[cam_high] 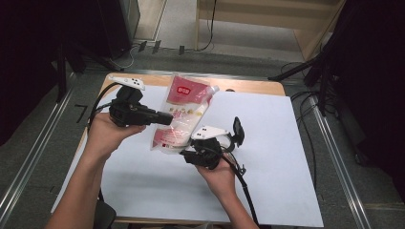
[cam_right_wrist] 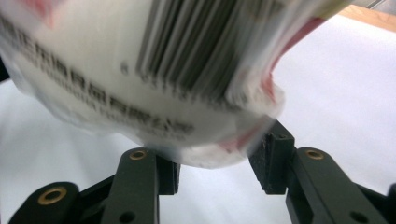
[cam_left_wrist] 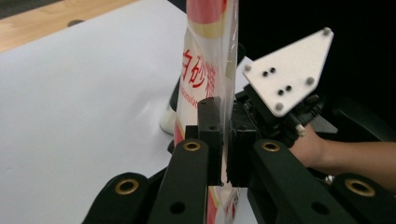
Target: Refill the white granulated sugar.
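In your right gripper view the pouch (cam_right_wrist: pixel 154 70) is blurred and cut off at the top edge, so you can make out a barcode and a line of small print but not read either. In your left gripper view the top of the pouch (cam_left_wrist: pixel 205 70) runs out of frame, and the red characters on it are only partly visible.

The pouch (cam_high: pixel 181 114) is a clear plastic bag with a red label, a corner spout and a white filling; it sits above the white sheet (cam_high: pixel 267 143) that covers the bench (cam_high: pixel 253 87), held up between your two grippers, its spout end pointing away from you.

Your left gripper (cam_high: pixel 165 118) reaches in from the left, level with the bench, and its jaws are pinching the pouch's thin side seam, pressed together on the film. Your right gripper (cam_high: pixel 191 153) comes from below, your hand (cam_high: pixel 219 174) under it with the wrist turned up. Its jaws stand spread, one on each side of the pouch's rounded bottom end; whether they touch it is hard to tell.
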A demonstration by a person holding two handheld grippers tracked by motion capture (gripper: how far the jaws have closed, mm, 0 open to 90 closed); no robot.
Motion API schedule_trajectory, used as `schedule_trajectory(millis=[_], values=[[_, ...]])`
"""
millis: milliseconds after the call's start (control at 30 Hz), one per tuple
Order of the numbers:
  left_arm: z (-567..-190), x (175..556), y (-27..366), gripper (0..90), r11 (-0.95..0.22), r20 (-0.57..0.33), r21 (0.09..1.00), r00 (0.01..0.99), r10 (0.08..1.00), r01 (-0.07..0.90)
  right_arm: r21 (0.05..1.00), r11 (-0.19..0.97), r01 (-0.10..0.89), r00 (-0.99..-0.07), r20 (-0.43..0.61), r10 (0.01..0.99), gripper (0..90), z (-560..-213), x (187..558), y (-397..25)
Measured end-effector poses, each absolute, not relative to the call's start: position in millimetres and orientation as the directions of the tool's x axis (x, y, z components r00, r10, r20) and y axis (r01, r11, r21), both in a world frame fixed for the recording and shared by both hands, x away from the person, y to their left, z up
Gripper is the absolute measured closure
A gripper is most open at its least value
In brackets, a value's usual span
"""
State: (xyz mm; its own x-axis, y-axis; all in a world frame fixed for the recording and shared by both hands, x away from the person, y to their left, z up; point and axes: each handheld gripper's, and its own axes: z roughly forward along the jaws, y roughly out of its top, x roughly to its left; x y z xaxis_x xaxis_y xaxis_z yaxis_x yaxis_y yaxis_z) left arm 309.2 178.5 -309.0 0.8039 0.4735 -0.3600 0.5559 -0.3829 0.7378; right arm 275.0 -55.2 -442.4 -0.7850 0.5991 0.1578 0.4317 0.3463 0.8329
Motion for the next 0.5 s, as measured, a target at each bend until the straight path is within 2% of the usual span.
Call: schedule_trajectory(millis=[200,333,500], values=[[-304.0,310.4,189.4,88.6,-0.341,-0.361,0.758,0.793,0.491,0.556,0.807,0.418,0.417,-0.815,0.128,0.566,58.8,-440.7,279.7,-56.5],[-304.6,313.0,195.7,89.0,-0.329,-0.359,0.759,0.782,0.510,0.563,0.800,0.421,0.427,-0.823,0.151,0.547,58.7,-442.6,284.9,-63.8],[-310.4,319.1,196.0,89.1,-0.346,-0.337,0.753,0.779,0.529,0.560,0.805,0.372,0.463,-0.822,0.232,0.521,58.6,-439.8,287.0,-74.4]])
